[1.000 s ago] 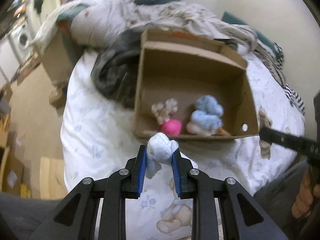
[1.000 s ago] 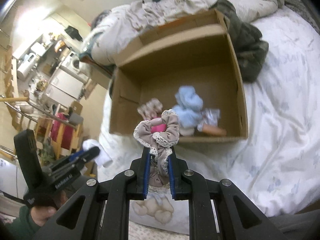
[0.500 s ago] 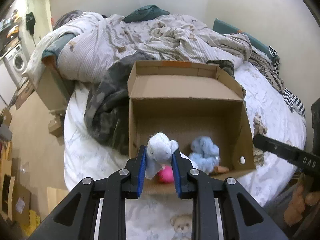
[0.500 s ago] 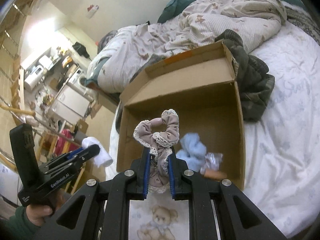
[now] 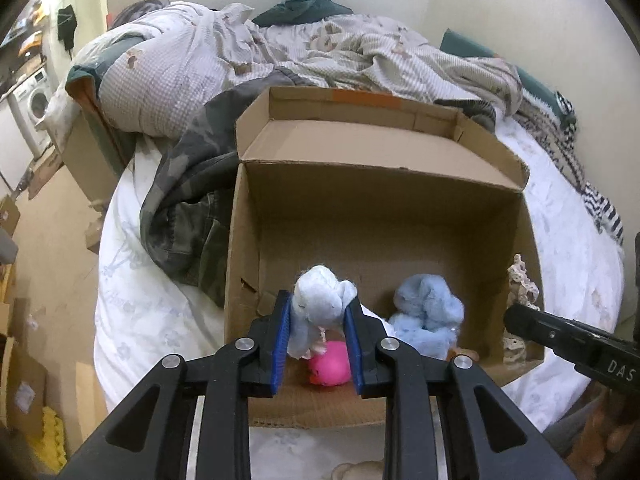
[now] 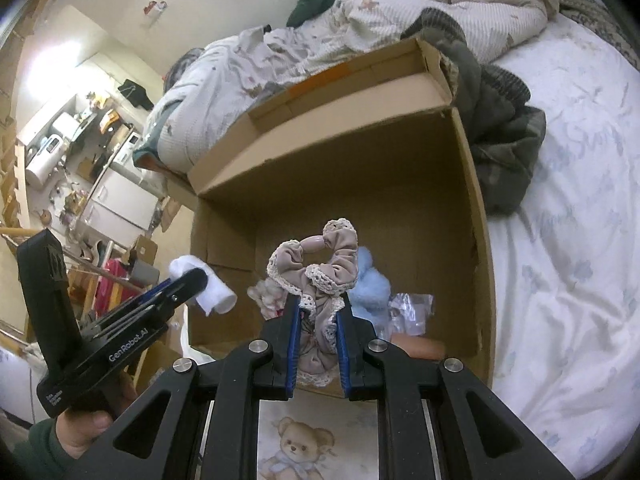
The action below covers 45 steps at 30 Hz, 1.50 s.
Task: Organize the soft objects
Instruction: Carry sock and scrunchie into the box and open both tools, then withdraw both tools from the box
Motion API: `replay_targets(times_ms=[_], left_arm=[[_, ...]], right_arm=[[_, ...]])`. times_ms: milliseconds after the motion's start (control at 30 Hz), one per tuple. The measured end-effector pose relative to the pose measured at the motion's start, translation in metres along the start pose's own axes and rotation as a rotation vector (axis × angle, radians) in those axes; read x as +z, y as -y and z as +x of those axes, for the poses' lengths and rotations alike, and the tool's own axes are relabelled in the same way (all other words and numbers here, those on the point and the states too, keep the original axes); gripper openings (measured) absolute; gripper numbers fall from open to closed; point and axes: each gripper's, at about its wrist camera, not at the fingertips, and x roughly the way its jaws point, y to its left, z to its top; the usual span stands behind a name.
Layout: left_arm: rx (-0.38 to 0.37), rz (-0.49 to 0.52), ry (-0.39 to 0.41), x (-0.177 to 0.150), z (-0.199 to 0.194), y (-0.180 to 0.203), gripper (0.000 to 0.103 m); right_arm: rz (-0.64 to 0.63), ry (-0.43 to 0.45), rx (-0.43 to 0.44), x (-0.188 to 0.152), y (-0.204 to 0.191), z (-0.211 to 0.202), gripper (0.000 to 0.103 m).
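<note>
An open cardboard box (image 5: 400,200) (image 6: 472,184) lies on the bed. My left gripper (image 5: 318,320) is shut on a small pale-blue fluffy toy (image 5: 320,300) over the box's near edge. My right gripper (image 6: 318,316) is shut on a beige lace-trimmed scrunchie (image 6: 316,264), also above the near edge. Inside the box sit a light-blue plush (image 5: 426,316) (image 6: 370,284), a pink ball (image 5: 330,364), a small beige floral piece (image 6: 262,294) and a clear wrapper (image 6: 412,308). In the right wrist view the left gripper (image 6: 200,280) shows at the left with its white toy (image 6: 204,284).
A camouflage garment (image 5: 188,208) (image 6: 504,128) lies against the box's side. Rumpled bedding (image 5: 280,52) is piled behind it. A white sheet (image 6: 568,240) covers the mattress. The floor and cardboard boxes (image 5: 16,360) lie beyond the bed's left edge. A hand (image 6: 84,428) holds the left gripper.
Both grippers have moved forward and a little down, from short of the box's near wall to above it. Each keeps its grip on its soft thing.
</note>
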Motion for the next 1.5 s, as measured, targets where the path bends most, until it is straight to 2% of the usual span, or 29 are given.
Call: replay_targets(times_ms=[233, 400, 567, 633, 800, 967, 1033, 1067, 1100, 1133, 1233, 1367, 1500], left_arm=[[-0.025, -0.013, -0.008, -0.001, 0.006, 0.001, 0.022], [-0.022, -0.029, -0.048, -0.002, 0.017, 0.001, 0.022], [-0.028, -0.026, -0.053, -0.003, 0.019, 0.006, 0.023], [-0.019, -0.02, -0.053, -0.003, 0.019, 0.008, 0.03], [0.004, -0.022, -0.046, -0.005, 0.017, 0.009, 0.061], [0.019, -0.037, -0.044, -0.006, 0.015, 0.007, 0.065], [0.034, -0.038, -0.035, -0.007, 0.013, 0.006, 0.065], [0.037, -0.041, -0.03, -0.007, 0.012, 0.005, 0.065], [0.036, -0.042, -0.027, -0.007, 0.011, 0.005, 0.065], [0.034, -0.046, -0.026, -0.007, 0.01, 0.004, 0.065], [0.029, -0.05, -0.039, -0.007, 0.01, 0.001, 0.065], [0.069, -0.048, -0.019, -0.009, 0.004, 0.0, 0.065], [0.076, -0.054, 0.007, -0.011, -0.002, -0.003, 0.065]], right_arm=[[-0.047, -0.016, -0.005, 0.0, -0.011, 0.012, 0.018], [-0.042, -0.048, -0.016, 0.0, -0.006, 0.022, 0.018], [-0.031, -0.058, -0.03, 0.002, -0.003, 0.027, 0.018], [-0.027, -0.061, -0.034, 0.002, -0.002, 0.028, 0.018], [-0.016, -0.057, -0.042, 0.003, -0.002, 0.029, 0.018], [-0.006, -0.055, -0.04, 0.004, -0.001, 0.029, 0.023], [0.003, -0.049, -0.04, 0.004, 0.0, 0.028, 0.03], [0.01, -0.044, -0.041, 0.005, 0.0, 0.027, 0.044], [0.017, -0.036, -0.039, 0.004, 0.001, 0.026, 0.068], [0.027, -0.02, -0.036, 0.004, 0.003, 0.024, 0.075], [0.035, -0.001, -0.047, 0.007, 0.005, 0.021, 0.078], [0.038, 0.026, -0.058, 0.008, 0.005, 0.016, 0.096], [0.01, 0.062, -0.065, 0.008, 0.001, 0.009, 0.1]])
